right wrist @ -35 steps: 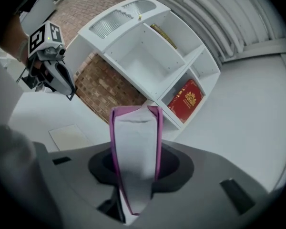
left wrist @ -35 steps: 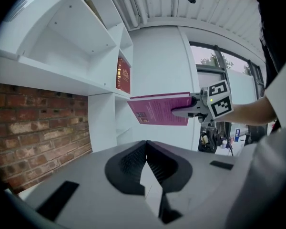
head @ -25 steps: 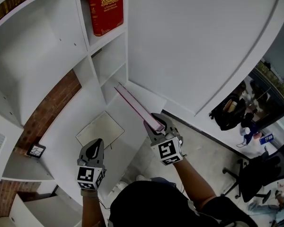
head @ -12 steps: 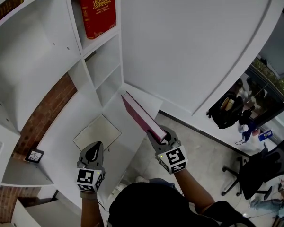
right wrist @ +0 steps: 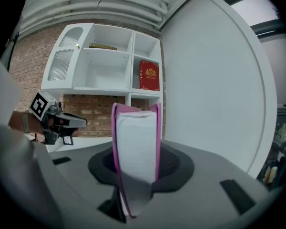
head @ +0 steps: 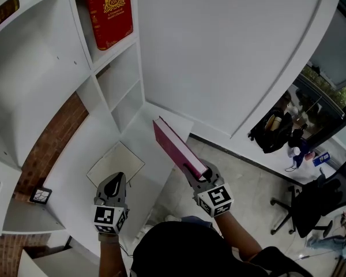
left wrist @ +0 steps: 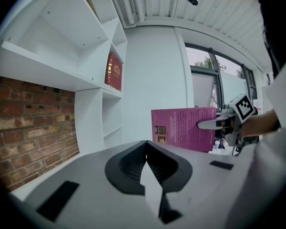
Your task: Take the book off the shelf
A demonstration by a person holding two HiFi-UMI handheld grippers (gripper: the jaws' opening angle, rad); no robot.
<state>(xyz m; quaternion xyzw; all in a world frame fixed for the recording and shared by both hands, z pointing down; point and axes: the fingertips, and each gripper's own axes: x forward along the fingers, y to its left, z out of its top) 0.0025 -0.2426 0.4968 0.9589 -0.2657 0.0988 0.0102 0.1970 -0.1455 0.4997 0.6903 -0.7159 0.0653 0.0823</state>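
Note:
A magenta book (head: 176, 149) is clamped by its lower end in my right gripper (head: 200, 175), out in the air in front of the white shelf unit (head: 75, 68). In the right gripper view the book (right wrist: 136, 142) stands upright between the jaws, page edges facing the camera. In the left gripper view its pink cover (left wrist: 181, 128) shows with the right gripper (left wrist: 214, 124) on its edge. My left gripper (head: 111, 190) hovers over the white counter (head: 75, 172), shut and empty. A red book (head: 109, 13) stands in an upper shelf compartment.
A pale flat sheet (head: 115, 163) lies on the counter and a small dark framed object (head: 40, 195) sits at its left end. Brick wall (head: 52, 137) backs the shelves. A black bag (head: 271, 134) and an office chair (head: 311, 206) stand on the floor to the right.
My right gripper has carried the magenta book rightward and away from the shelf, turning its cover more into view. The left gripper has stayed in place.

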